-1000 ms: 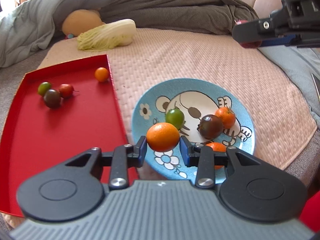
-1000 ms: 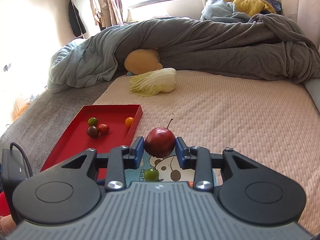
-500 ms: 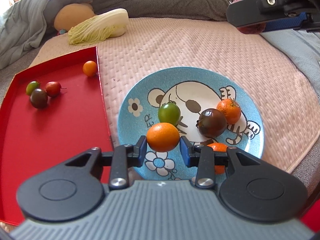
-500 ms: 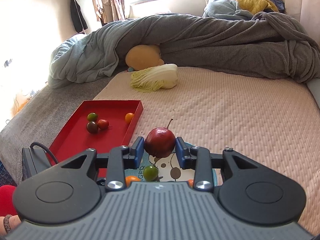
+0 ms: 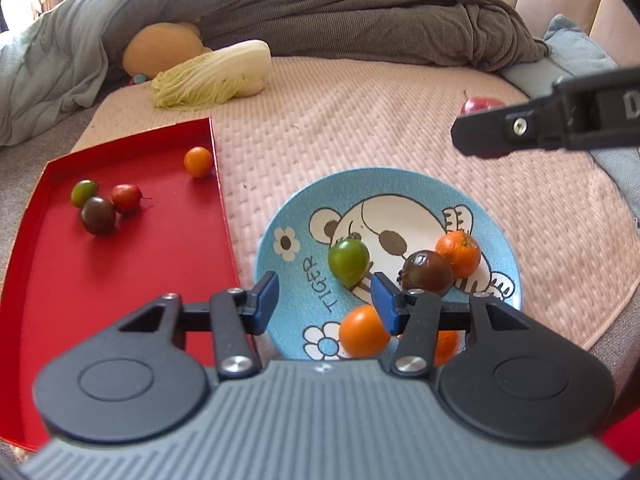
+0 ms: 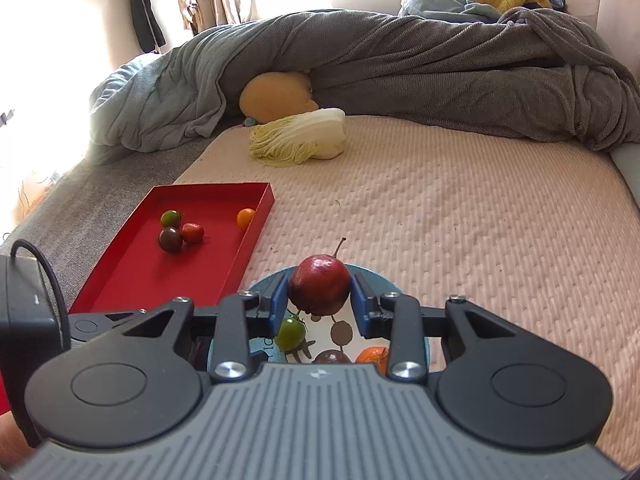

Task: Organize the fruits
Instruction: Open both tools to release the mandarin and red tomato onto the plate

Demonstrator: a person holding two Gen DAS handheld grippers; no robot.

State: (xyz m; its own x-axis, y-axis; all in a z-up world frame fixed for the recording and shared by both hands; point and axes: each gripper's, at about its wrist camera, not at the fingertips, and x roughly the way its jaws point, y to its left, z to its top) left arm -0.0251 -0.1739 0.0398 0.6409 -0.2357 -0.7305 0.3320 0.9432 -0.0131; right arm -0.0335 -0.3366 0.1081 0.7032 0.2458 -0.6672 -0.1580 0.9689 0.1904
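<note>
My left gripper (image 5: 325, 298) hangs over the blue tiger plate (image 5: 296, 216), its jaws opening and nothing between them. The orange fruit (image 5: 362, 331) it carried lies on the plate's near rim, below the right finger. A green tomato (image 5: 348, 261), a dark tomato (image 5: 426, 272) and an orange mandarin (image 5: 458, 253) also lie on the plate. My right gripper (image 6: 320, 307) is shut on a red apple (image 6: 319, 290) with a stem, held above the plate (image 6: 376, 276). That gripper's finger (image 5: 500, 134) shows at the upper right of the left wrist view, the apple (image 5: 478, 105) behind it.
A red tray (image 5: 120, 264) left of the plate holds several small tomatoes and an orange one (image 5: 198, 162). A napa cabbage (image 5: 212, 76) and a tan plush (image 5: 160, 48) lie at the back by a grey blanket (image 5: 320, 12). The pink quilted mat (image 6: 460, 208) spreads to the right.
My left gripper let go of the orange fruit, which dropped onto the plate's near rim, and its jaws have spread. The right gripper still holds the apple.
</note>
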